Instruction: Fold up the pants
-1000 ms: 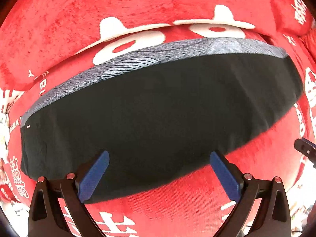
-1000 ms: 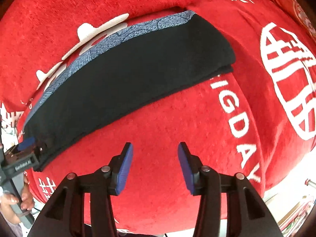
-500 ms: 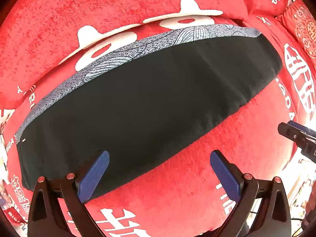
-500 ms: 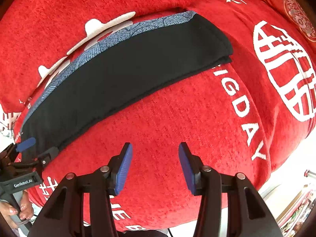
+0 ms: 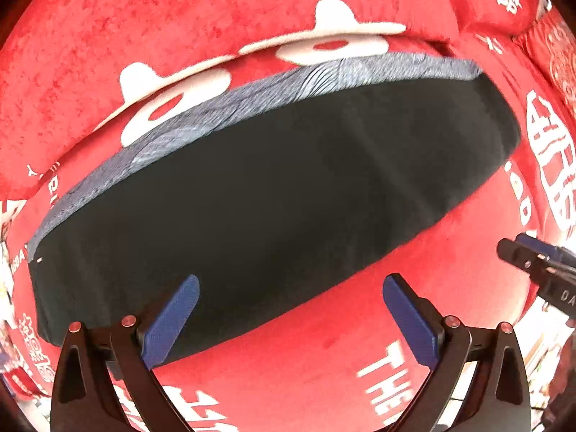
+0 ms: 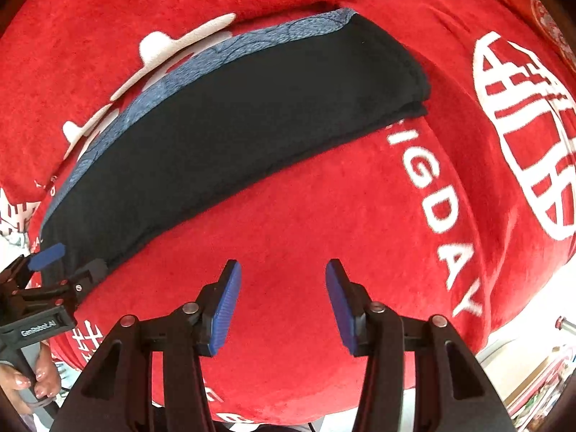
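Note:
The black pants (image 5: 273, 194) lie folded into a long flat band on the red blanket (image 5: 360, 324), with a grey-blue patterned strip (image 5: 324, 79) along the far edge. In the right wrist view the pants (image 6: 252, 122) stretch from lower left to upper right, the right end showing stacked layers. My left gripper (image 5: 289, 309) is open and empty, hovering over the pants' near edge. My right gripper (image 6: 282, 298) is open and empty over bare blanket, in front of the pants. The left gripper also shows in the right wrist view (image 6: 68, 262) at the pants' left end.
The red plush blanket (image 6: 324, 237) with white letters and patterns covers a soft bed or sofa, with red cushions (image 5: 180, 18) behind. The blanket's front edge drops off at the lower right (image 6: 522, 324). The right gripper's tip shows at the right of the left wrist view (image 5: 532, 262).
Both grippers have drawn back slightly from the pants and stay open. The left wrist view has shifted so more of the pants' right end and the right gripper show.

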`<state>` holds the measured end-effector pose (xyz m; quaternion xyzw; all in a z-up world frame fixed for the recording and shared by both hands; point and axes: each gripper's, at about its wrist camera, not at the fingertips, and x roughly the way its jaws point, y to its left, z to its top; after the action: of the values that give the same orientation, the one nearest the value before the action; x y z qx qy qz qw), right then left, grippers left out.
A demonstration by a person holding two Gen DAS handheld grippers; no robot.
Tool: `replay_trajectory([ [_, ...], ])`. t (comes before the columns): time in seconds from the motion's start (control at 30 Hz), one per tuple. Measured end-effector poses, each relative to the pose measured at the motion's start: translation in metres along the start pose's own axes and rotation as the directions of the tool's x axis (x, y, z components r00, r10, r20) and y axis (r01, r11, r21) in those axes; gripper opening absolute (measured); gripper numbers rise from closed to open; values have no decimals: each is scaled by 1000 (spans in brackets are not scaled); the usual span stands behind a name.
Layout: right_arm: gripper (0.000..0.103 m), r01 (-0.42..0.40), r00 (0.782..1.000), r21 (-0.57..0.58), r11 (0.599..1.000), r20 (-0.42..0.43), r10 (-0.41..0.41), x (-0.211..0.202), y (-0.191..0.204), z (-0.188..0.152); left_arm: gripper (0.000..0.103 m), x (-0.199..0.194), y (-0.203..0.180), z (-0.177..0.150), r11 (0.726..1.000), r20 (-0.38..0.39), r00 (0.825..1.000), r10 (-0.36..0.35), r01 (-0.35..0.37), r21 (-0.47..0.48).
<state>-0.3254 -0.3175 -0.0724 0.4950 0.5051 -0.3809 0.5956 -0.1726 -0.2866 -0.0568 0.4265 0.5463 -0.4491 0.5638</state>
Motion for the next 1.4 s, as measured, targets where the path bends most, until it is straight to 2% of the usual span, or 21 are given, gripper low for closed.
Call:
replay_trajectory([
  [0.17,53,-52,999,0,999,2,52,-5,-31,28,103,6,-30,24,1000,0,1000,3,-3,-20],
  [0.23,53,-103,995,55,993,10,102,-4,-50,36,103,8,-41,35,999,9,1000,1,-1,-37],
  [0.3,55,-199,980,164,966,34,196,-1,-77,44,103,9,-47,45,998,34,999,23,-21,-57],
  [0.4,56,-340,940,346,875,90,329,11,-119,46,103,14,-46,52,991,62,995,81,-73,-114],
  [0.43,56,-390,919,391,833,118,375,16,-131,45,103,18,-44,55,987,58,995,79,-70,-142],
  [0.47,56,-455,888,430,780,159,431,21,-143,42,103,22,-41,56,985,53,996,77,-68,-159],
  [0.5,56,-487,871,446,751,179,458,24,-149,40,103,30,-39,56,982,36,996,83,-75,-173],
  [0.57,56,-573,815,467,674,231,532,35,-159,35,103,40,-37,53,980,21,996,87,-82,-179],
  [0.63,56,-619,779,467,631,264,568,43,-161,34,103,42,-36,49,978,42,996,78,-69,-196],
  [0.67,56,-655,750,459,600,300,589,48,-163,35,103,42,-36,47,979,50,996,78,-67,-195],
  [0.77,56,-700,711,443,560,366,600,53,-161,46,103,42,-36,43,979,64,995,74,-61,-194],
  [0.9,58,-723,690,450,524,427,585,56,-154,60,101,42,-36,43,981,51,996,73,-62,-183],
  [0.93,58,-727,684,459,510,429,590,57,-152,63,98,39,-36,46,982,44,996,73,-64,-176],
  [0.97,51,-726,683,474,497,415,601,59,-150,67,86,35,-38,49,983,51,996,77,-67,-172],
  [1.0,39,-722,685,481,497,399,610,61,-148,70,81,26,-40,55,982,81,991,106,-91,-167],
  [1.03,14,-724,683,474,501,389,619,61,-146,72,81,21,-40,61,979,105,986,133,-114,-168],
  [1.07,14,-718,692,449,531,383,612,53,-142,76,81,15,-39,68,974,136,977,164,-138,-179],
  [1.13,14,-723,691,395,567,383,614,39,-135,79,81,10,-36,88,961,187,960,206,-163,-221],
  [1.3,14,-732,676,259,630,381,630,1,-107,91,81,46,-38,110,955,125,973,195,-159,-250],
  [1.33,14,-731,675,233,641,378,633,-5,-101,93,81,50,-42,109,956,134,970,205,-169,-239],
  [1.4,14,-726,675,177,665,368,639,-17,-88,95,81,49,-52,104,956,186,949,256,-219,-196],
])
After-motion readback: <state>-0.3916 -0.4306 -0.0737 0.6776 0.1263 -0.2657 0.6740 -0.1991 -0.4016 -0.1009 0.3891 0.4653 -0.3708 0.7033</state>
